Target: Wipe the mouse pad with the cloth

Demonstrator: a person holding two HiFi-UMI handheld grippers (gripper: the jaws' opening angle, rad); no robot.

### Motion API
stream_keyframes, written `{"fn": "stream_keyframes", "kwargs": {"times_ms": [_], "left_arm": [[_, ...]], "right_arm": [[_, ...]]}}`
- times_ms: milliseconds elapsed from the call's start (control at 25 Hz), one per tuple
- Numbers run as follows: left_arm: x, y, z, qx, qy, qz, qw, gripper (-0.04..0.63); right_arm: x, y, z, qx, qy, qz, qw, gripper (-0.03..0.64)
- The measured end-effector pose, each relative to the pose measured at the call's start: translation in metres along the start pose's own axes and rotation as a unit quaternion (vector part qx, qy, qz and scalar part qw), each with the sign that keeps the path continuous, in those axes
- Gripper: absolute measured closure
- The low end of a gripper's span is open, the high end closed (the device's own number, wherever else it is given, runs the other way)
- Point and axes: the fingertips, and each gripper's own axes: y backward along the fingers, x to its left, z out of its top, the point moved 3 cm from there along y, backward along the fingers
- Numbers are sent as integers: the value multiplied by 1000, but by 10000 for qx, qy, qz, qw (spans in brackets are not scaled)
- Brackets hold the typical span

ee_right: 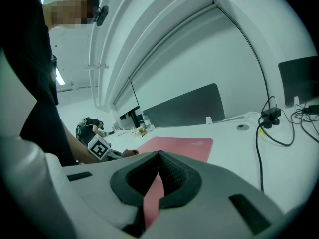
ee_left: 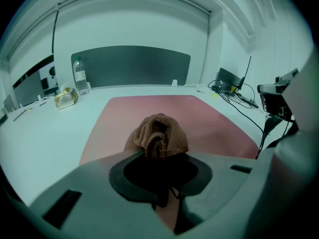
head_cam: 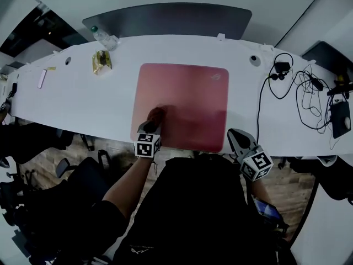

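Observation:
A pink-red mouse pad [head_cam: 187, 93] lies in the middle of the white table [head_cam: 83, 98]. My left gripper [head_cam: 151, 127] is over the pad's near left part, shut on a bunched brown cloth [head_cam: 156, 115] that rests on the pad. In the left gripper view the cloth [ee_left: 158, 136] bulges out of the left gripper [ee_left: 158, 156], with the pad [ee_left: 209, 118] behind it. My right gripper [head_cam: 238, 139] hangs at the table's front edge by the pad's near right corner. In its own view the right gripper [ee_right: 158, 156] is shut and holds nothing, the pad [ee_right: 184, 146] beyond it.
A water bottle [head_cam: 105, 37] and a yellow packet [head_cam: 101, 61] stand at the back left. Tangled black cables [head_cam: 309, 93] and a black device [head_cam: 340, 117] cover the right end. A dark divider panel [head_cam: 171, 18] runs along the far edge. Office chairs [head_cam: 66, 167] sit below left.

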Motion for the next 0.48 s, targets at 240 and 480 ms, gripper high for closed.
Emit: {"fn": "stream_keyframes", "kwargs": {"times_ms": [240,480], "left_arm": [[-40,-12,13,73,2,-270,9996,512],[-70,-21,18,260,-6,-463,9986,512]], "right_arm": [[-20,4,1,29,-146,50,9999,594],[-33,6,3,-41,-197,123,9997,594]]}}
